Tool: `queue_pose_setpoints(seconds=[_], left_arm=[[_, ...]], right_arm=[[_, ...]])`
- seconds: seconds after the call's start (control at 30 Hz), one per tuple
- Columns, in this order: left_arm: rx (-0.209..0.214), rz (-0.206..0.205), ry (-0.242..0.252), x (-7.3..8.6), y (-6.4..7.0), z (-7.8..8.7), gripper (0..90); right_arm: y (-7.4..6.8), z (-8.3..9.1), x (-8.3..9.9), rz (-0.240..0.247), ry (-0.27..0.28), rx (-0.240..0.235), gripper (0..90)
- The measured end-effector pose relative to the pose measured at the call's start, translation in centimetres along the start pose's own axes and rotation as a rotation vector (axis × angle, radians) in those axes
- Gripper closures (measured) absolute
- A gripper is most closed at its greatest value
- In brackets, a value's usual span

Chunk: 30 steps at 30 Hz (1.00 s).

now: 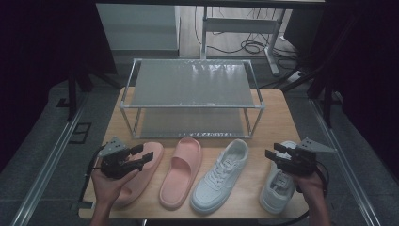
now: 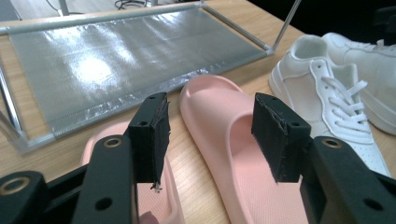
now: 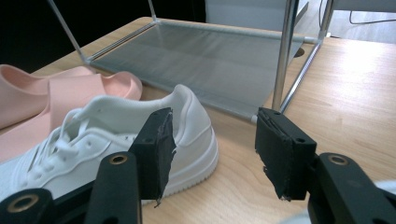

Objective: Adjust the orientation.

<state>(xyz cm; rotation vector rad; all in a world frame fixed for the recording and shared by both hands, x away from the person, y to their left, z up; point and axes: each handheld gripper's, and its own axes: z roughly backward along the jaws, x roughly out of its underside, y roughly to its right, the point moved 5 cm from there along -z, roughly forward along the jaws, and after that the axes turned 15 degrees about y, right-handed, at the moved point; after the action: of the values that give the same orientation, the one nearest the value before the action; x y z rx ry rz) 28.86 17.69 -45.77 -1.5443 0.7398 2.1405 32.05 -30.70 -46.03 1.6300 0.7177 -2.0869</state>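
Four shoes lie in a row on the wooden table (image 1: 277, 113): two pink slides (image 1: 147, 175) (image 1: 181, 172) at the left and two white sneakers (image 1: 221, 176) (image 1: 276, 186) at the right. My left gripper (image 1: 142, 155) hovers over the toe of the outer pink slide (image 2: 161, 196), open with nothing between its jaws. The inner slide (image 2: 224, 121) shows through its gap. My right gripper (image 1: 272, 151) is open above the far-right sneaker. Its jaws point toward the heel of the inner sneaker (image 3: 116, 135).
A two-tier metal shoe rack (image 1: 193, 84) stands behind the shoes, both shelves bare. Its lower shelf (image 2: 116, 56) (image 3: 201, 60) is just beyond the shoe toes. A rack leg (image 3: 285, 56) rises close ahead of my right gripper. Cables and a desk frame (image 1: 244, 28) lie on the floor behind.
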Motion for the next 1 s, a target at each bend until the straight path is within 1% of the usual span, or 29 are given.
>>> queue_pose_setpoints(seconds=[0.1,0.13,0.2,0.33,0.37,0.4,0.57,0.67,0.73,0.8,0.9,1.0], left_arm=[[0.0,-0.006,-0.014,0.2,0.1,0.2,46.8],[-0.004,-0.007,-0.016,0.2,0.0,0.2,46.8],[-0.001,-0.006,-0.018,0.2,0.0,0.2,46.8],[0.007,-0.009,-0.031,0.3,0.0,-0.3,48.8],[0.007,-0.009,-0.031,0.3,0.0,-0.3,50.6],[-0.003,-0.017,-0.038,0.4,0.0,-0.3,54.1],[-0.005,-0.019,-0.033,0.6,0.4,-0.3,68.8],[-0.001,-0.024,-0.034,0.8,0.8,-0.4,78.2],[-0.009,-0.028,-0.036,0.9,0.8,-0.4,83.8],[-0.002,-0.025,-0.037,0.9,1.0,-0.4,87.3],[0.016,-0.016,-0.051,1.1,1.3,-0.9,89.8],[0.022,-0.022,-0.078,1.6,1.5,-1.5,89.9]], right_arm=[[0.5,1.0,0.2,0.004,-0.012,-0.018,46.4],[0.8,1.3,0.2,0.012,-0.017,-0.01,46.7],[1.2,1.7,0.0,0.006,-0.014,-0.002,47.0],[1.5,2.4,-0.5,0.006,0.009,0.011,48.2],[1.5,2.4,-0.5,0.006,0.009,0.011,48.2],[1.6,2.5,-0.6,0.003,0.014,0.011,48.8],[1.0,1.9,-0.2,-0.002,-0.002,-0.014,49.6],[0.7,1.3,-0.1,0.005,-0.011,-0.016,49.9],[0.3,1.0,-0.1,0.012,-0.016,-0.021,49.8],[0.0,0.9,-0.1,0.012,-0.017,-0.03,49.8],[-0.2,1.0,0.1,0.007,-0.023,-0.035,49.8],[-0.2,1.2,0.2,0.006,-0.032,-0.02,49.8]])
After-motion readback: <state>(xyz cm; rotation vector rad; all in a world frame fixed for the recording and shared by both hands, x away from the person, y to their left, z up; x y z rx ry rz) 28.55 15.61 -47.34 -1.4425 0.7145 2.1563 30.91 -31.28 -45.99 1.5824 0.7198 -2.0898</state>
